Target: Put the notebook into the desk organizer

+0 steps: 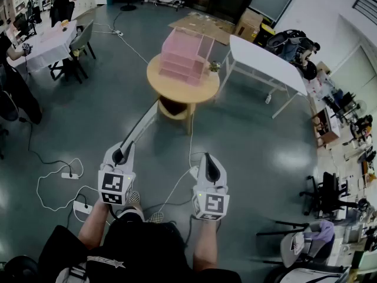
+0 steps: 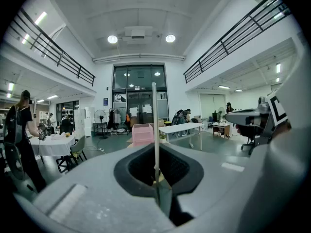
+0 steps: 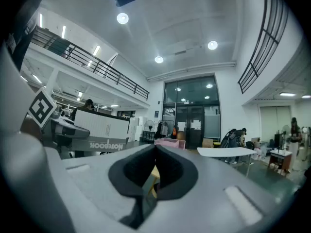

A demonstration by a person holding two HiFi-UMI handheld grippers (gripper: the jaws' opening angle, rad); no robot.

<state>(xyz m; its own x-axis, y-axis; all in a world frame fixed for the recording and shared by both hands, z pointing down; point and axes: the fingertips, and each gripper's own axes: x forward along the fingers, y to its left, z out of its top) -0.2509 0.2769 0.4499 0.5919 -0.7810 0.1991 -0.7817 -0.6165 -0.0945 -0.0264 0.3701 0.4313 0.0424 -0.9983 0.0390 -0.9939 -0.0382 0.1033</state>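
Observation:
My left gripper (image 1: 121, 154) is shut on a thin grey-white notebook (image 1: 141, 127), which sticks out forward over the floor toward the round wooden table (image 1: 177, 90). In the left gripper view the notebook (image 2: 154, 115) shows edge-on, a thin upright line rising from the closed jaws (image 2: 156, 176). The pink desk organizer (image 1: 184, 56) stands on that table, well ahead of both grippers, and is small and distant in the left gripper view (image 2: 142, 134). My right gripper (image 1: 211, 161) is shut with nothing in it (image 3: 155, 149). The right gripper view shows the notebook (image 3: 99, 127) to its left.
A white folding table (image 1: 265, 61) stands right of the round one. Flattened cardboard (image 1: 200, 23) lies behind. Cables and power strips (image 1: 70, 175) trail over the floor at left. Office chairs (image 1: 324, 196) crowd the right side. A cloth-covered table (image 1: 50, 43) and a person are at far left.

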